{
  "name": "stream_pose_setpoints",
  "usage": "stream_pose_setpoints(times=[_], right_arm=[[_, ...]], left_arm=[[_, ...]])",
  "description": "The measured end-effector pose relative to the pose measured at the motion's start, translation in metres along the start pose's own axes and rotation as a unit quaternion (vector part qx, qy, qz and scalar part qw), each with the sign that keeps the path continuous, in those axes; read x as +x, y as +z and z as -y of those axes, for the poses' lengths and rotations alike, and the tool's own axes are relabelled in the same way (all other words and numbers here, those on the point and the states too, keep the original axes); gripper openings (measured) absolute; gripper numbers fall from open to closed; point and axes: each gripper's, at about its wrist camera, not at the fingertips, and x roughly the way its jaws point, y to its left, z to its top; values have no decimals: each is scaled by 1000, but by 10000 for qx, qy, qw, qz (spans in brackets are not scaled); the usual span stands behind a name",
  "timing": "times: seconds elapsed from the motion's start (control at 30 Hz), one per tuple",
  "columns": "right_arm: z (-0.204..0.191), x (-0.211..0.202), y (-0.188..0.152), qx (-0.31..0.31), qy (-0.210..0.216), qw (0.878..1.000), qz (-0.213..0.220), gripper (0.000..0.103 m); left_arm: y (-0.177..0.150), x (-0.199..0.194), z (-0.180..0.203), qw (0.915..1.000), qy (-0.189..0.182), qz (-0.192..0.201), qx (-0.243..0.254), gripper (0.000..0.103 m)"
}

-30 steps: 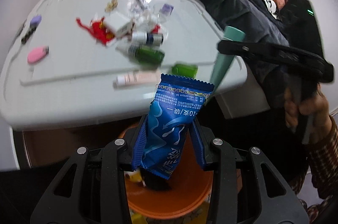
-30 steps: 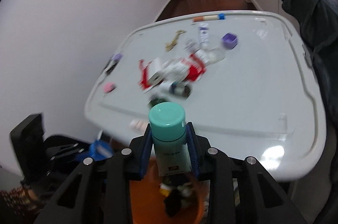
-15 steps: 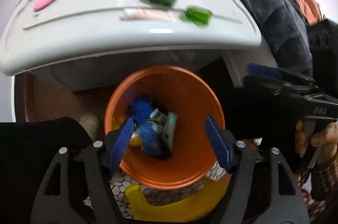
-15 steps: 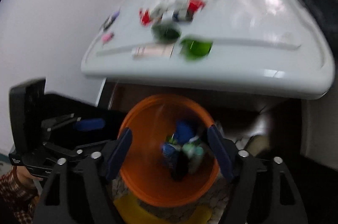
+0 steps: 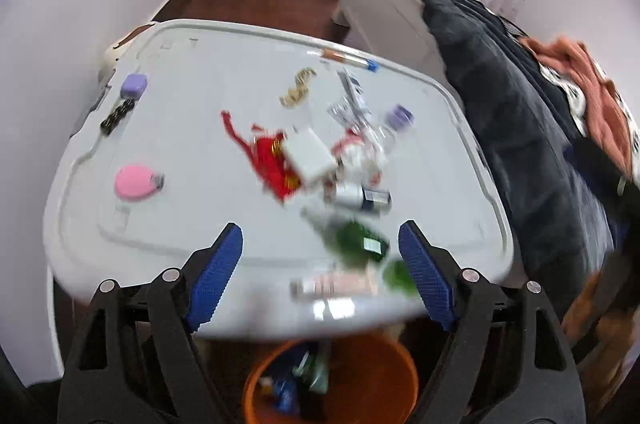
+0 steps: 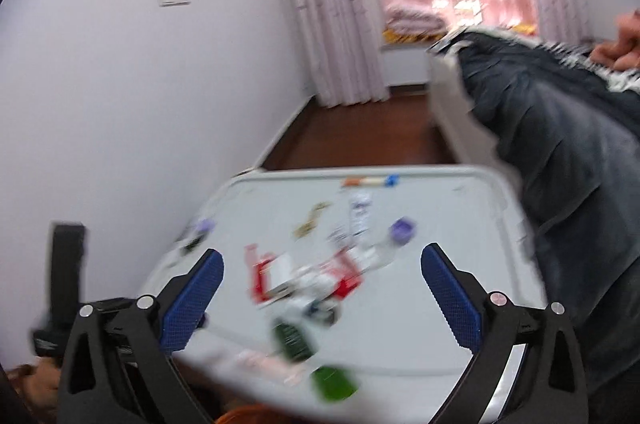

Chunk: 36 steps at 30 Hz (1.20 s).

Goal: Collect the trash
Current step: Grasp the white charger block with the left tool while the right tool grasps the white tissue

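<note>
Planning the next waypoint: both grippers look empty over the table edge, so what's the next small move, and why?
Probably bring the left gripper down onto the pink tube. Both grippers' jaws have just opened with nothing between them, the bin already holds trash, and the tube lies nearest, at the table edge between the left fingers.

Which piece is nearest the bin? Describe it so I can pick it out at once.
Start at the white plastic table and follow its near edge, above the orange round bin. A small bright green item lies there, beside a long pale pink tube. It is lighter and smaller than the dark green bottle behind it.
</note>
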Motion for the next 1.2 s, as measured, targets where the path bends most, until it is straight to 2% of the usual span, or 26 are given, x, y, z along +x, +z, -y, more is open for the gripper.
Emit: stream_pose_setpoints(times=[0.1,0.17,0.2,0.33,0.4,0.47,0.53,0.6,0.63,0.67,0.77,0.97,1.13,1.2], right_arm=[[11,17,-21,102,-133,9999,3,98],[15,30,-30,36,-263,9992,-314,98],[15,35,-32,10,-239,9988,-426,98],[16,32,-32,-10,-115,9991,-405,98],[20,28,-30,171,-16,9989,-444,98],[27,30,-30,402,114,9976,-547,98],[29,33,-29,504,57,9969,-603,98],[33,33,-28,575,17,9963,-644,98],[34,33,-29,584,0,9962,-649,98],[34,33,-29,574,-37,9962,-653,98],[33,35,-30,497,-122,9964,-668,98],[20,53,-33,183,-265,9960,-828,98],[-7,84,-30,-220,-273,9951,-922,98],[-18,106,-30,-298,-249,9937,-1050,98]], left_arm=[[16,28,5,9997,186,-90,-91,79],[22,51,9,9991,346,-185,-178,79],[24,57,8,9988,385,-216,-221,78],[37,87,5,9958,550,-243,-687,78],[42,99,6,9945,603,-260,-818,78],[47,113,11,9940,716,-298,-766,78],[50,123,12,9933,847,-352,-707,78],[49,134,8,9922,884,-475,-735,67],[48,137,6,9925,843,-518,-722,52],[48,138,5,9937,777,-481,-652,46],[47,125,4,9961,668,-355,-456,42],[45,71,3,9990,443,65,-73,41],[21,31,6,9976,380,446,376,41],[14,26,3,9973,334,516,402,41]])
